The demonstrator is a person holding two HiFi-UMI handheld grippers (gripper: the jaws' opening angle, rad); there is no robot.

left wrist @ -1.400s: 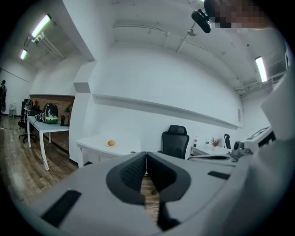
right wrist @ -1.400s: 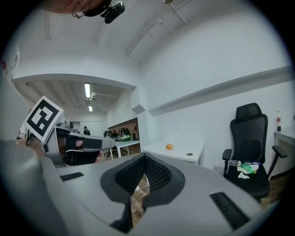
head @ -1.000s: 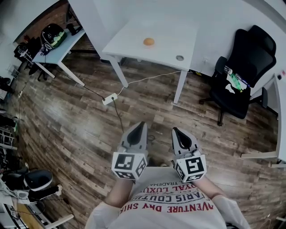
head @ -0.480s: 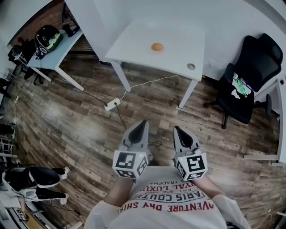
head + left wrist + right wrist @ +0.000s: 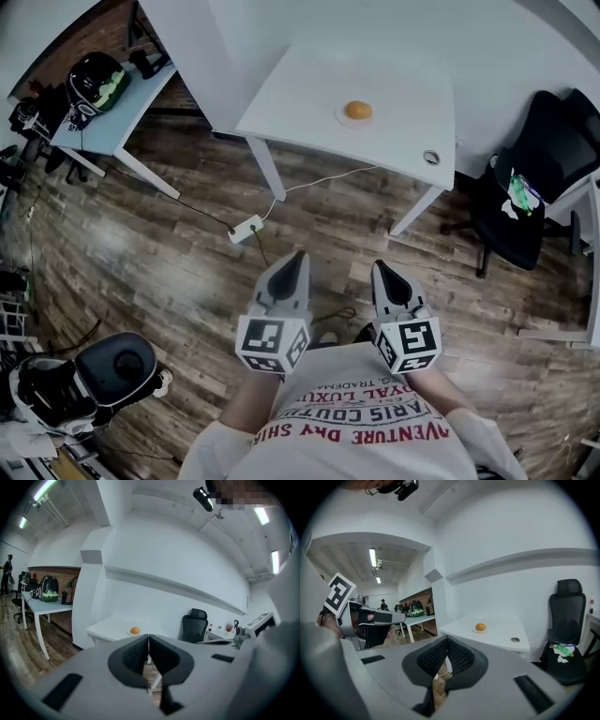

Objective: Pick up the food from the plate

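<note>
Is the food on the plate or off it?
On: the food sits on the plate, atop the white table.

Tabletop (image 5: 398, 94): now nearer you, shifted right and lower in the head view. Food (image 5: 356, 111): drawn closer with it. Office chair (image 5: 525, 192): pushed toward the right edge. Your right tongs (image 5: 380, 267): slightly higher, further right.

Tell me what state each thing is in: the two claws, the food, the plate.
Left gripper: shut, empty.
Right gripper: shut, empty.
Food: lying on the plate, untouched.
Plate: flat on the white table, far from both grippers.
</note>
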